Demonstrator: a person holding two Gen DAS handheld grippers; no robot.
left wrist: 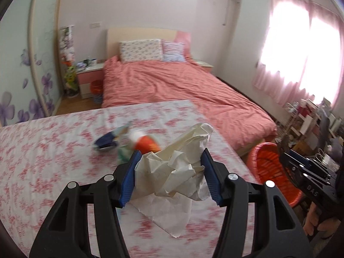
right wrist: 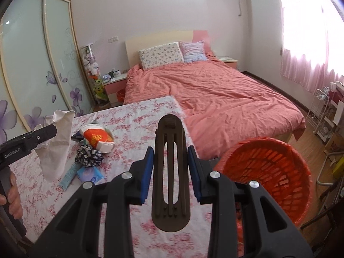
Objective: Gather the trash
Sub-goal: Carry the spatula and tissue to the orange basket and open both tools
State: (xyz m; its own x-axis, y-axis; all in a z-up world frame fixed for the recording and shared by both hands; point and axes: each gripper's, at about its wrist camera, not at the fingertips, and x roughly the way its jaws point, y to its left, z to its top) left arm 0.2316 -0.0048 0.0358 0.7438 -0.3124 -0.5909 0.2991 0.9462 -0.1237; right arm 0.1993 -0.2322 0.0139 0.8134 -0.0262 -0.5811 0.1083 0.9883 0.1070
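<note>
My left gripper is shut on a crumpled white paper and holds it above the floral table; the paper also shows hanging in the right wrist view. My right gripper is shut on a dark brown hair clip, above the table's right edge. An orange mesh trash basket stands right of the table; it also shows in the left wrist view. More trash lies on the table: an orange-white wrapper, a dark floral scrunchie, a blue packet.
A bed with a pink cover lies beyond the table. A nightstand and a small orange bin stand left of the bed. A wire rack with clutter stands at the right under the curtained window.
</note>
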